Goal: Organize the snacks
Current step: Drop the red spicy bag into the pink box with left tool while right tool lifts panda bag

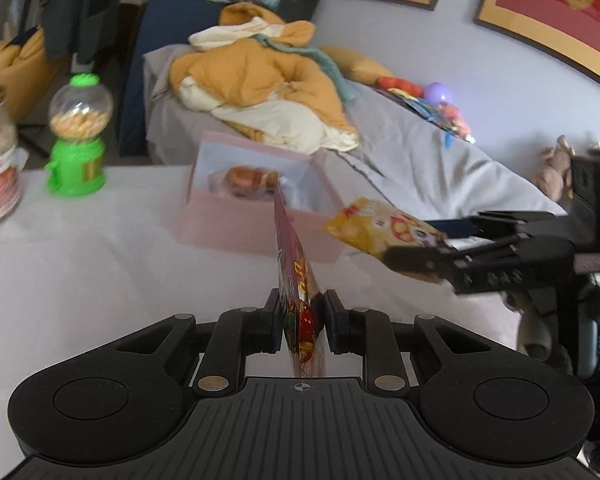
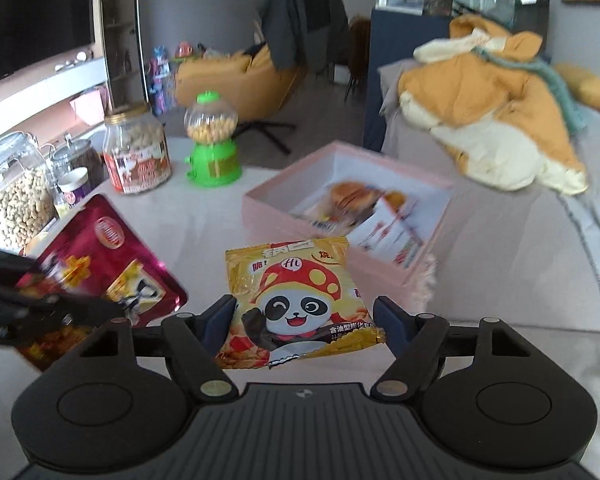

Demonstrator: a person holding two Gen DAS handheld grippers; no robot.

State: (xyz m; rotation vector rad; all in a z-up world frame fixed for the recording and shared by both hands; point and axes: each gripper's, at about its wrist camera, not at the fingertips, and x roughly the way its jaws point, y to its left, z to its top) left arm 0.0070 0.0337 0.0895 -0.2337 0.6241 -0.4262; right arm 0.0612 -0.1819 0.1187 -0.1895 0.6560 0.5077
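Note:
My left gripper (image 1: 302, 316) is shut on a red snack pouch (image 1: 296, 280), held edge-on above the white table; the pouch also shows in the right wrist view (image 2: 104, 264). My right gripper (image 2: 304, 316) has its jaws wide apart around a yellow panda snack bag (image 2: 296, 296), which sits loose between them. In the left wrist view the yellow bag (image 1: 376, 228) hangs at the right gripper's fingertips (image 1: 412, 260). A pink open box (image 2: 340, 200) (image 1: 256, 208) with wrapped snacks inside stands just beyond both bags.
A green candy dispenser (image 2: 212, 140) (image 1: 78, 136) and several jars of nuts (image 2: 136, 152) stand at the table's left. A grey sofa with an orange coat (image 2: 492, 100) lies behind the box.

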